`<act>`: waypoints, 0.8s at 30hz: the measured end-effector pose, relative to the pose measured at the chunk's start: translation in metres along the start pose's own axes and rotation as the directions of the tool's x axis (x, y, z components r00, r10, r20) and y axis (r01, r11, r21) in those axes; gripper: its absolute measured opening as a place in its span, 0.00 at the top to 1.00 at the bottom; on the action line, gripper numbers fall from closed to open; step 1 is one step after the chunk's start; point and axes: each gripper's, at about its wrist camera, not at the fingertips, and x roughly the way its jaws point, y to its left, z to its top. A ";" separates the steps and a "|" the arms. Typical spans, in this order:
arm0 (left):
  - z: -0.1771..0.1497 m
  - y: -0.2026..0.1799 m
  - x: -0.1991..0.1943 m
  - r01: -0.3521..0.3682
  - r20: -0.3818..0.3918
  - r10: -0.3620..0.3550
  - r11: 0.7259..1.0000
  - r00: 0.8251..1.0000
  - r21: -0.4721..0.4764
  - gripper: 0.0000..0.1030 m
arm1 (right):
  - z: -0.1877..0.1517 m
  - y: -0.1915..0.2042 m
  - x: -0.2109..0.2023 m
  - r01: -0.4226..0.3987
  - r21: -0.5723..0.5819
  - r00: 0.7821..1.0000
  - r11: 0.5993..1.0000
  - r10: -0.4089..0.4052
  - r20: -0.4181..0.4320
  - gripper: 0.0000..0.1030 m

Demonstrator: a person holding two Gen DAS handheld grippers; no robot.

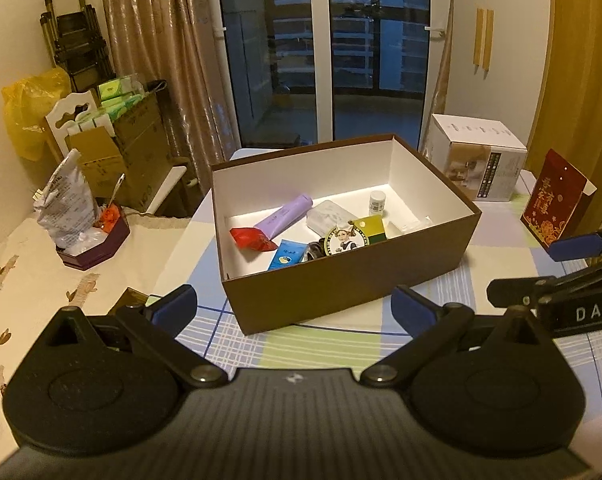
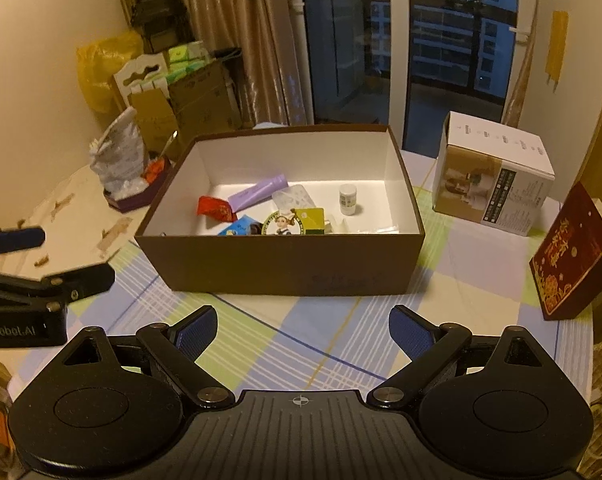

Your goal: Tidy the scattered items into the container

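I hold both tongs low over the counter (image 2: 301, 320), on the near side of the brown box (image 1: 341, 280), and both are spread wide with nothing between the pads. The left tongs (image 1: 293, 304) point at the box's near wall from slightly left of centre. The right tongs (image 2: 303, 328) face the same wall almost square on.

The container stands directly ahead of both tongs, its long axis running across my line of approach. Inside lie a purple tube (image 1: 283, 216), a red packet (image 1: 253, 240), a blue sachet (image 1: 287, 258), a small white bottle (image 1: 377, 202) and a round badge (image 1: 343, 240). All sit on the box floor, below the rim.

No loose small item shows on the checked cloth between the tongs and the box. What stands outside is a red carton (image 2: 569, 256), upright at the right edge, and a white printed carton (image 2: 493, 180) behind it. The right tongs are plainly the nearer to both. I cannot tell whether either belongs to the task. If the red carton does, its long axis stands nearly vertical and the right tongs would swing right to meet it.
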 end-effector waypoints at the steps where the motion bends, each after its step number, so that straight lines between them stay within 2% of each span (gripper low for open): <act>1: -0.001 -0.001 -0.002 0.001 0.005 -0.001 1.000 1.000 0.001 0.01 | 0.000 -0.001 -0.002 -0.004 0.014 1.000 1.000 0.004 0.006 0.05; 8: -0.008 -0.011 -0.016 0.006 0.013 -0.006 1.000 1.000 -0.007 0.01 | 0.000 -0.007 -0.018 -0.029 0.065 0.999 0.997 0.028 0.022 0.05; 24: -0.025 -0.015 -0.037 -0.033 0.016 0.034 0.999 0.999 -0.037 0.01 | -0.024 0.006 -0.028 -0.018 -0.020 1.000 1.000 0.018 0.019 0.05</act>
